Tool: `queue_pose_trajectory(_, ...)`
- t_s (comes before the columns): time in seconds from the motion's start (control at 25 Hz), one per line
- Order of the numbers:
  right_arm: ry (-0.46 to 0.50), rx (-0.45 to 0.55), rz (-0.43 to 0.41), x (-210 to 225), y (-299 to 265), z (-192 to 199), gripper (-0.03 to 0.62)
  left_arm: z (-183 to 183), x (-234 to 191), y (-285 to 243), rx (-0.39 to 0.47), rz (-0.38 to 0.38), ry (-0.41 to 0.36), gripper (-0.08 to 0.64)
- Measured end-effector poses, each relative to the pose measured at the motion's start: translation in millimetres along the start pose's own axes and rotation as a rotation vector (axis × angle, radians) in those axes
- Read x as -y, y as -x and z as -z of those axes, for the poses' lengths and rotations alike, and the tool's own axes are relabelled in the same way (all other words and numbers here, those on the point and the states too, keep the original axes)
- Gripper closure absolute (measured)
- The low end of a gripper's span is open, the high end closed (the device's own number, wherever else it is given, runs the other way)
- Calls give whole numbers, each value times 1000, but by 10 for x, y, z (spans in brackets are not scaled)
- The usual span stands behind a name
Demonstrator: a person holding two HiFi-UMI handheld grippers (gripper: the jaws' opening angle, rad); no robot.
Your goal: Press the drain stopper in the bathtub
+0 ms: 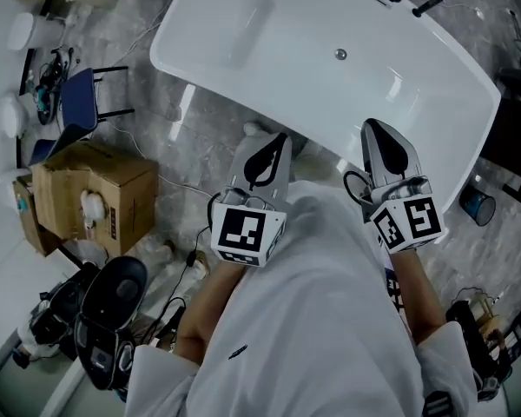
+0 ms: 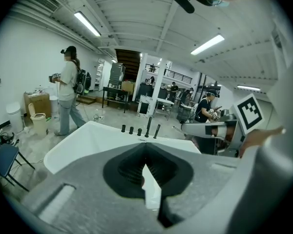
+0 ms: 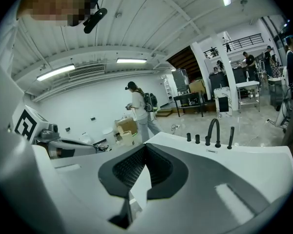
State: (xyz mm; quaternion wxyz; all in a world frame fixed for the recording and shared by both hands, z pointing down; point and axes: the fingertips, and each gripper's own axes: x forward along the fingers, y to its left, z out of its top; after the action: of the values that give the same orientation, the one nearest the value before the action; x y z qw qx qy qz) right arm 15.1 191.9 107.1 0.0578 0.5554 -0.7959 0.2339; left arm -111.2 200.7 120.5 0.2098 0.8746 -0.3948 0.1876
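Far left on the floor: one cardboard box (image 1: 95,194), contents can't be made out, and one blue chair (image 1: 74,102) behind it. One white bathtub (image 1: 243,24) fills the top of the head view. The only thing in it is the drain stopper (image 1: 340,54), one small round metal disc on the tub floor toward the far side, near the black tap fittings (image 2: 139,129); five of those are countable on the rim in the left gripper view.

Two grippers, both on the near side of the tub and well apart from the stopper. Left gripper (image 1: 279,142): jaws together at the tips, nothing between them, only white tub visible through the slit lower down. Right gripper (image 1: 372,129): same, tips together, nothing held, pointing over the near rim. One marker cube on each.

Far right, one small blue cup (image 1: 478,205) on the floor beside the tub end, contents unclear.
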Motion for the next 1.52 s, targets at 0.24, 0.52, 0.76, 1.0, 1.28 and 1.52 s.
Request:
queue_pose_trajectory(0.24,0,34,131,175,-279,-223,598,-170,-177,-512,-51,179,-47,561)
queue_pose_trajectory(0.52,-29,16,322,549,-746,-296,597,-480,-509,-1119,-117,354,-115,561)
queue_pose_trajectory(0.76,-80,1,418,822,-1299,-187,597,-618,-945,-1536,-158,408,-94,561)
queue_pose_trajectory(1.0,-124,-13,410,1160,-1749,61,598,-520,-1036,-1834,-195,417,-130,561)
queue_pose_trajectory(1.28,-56,-73,371,1602,-2041,442,597,-240,-1002,-2248,-194,386,-72,561)
queue_pose_trajectory(1.52,10,-124,325,2081,-2364,914,597,194,-1054,-2825,-233,335,-38,561)
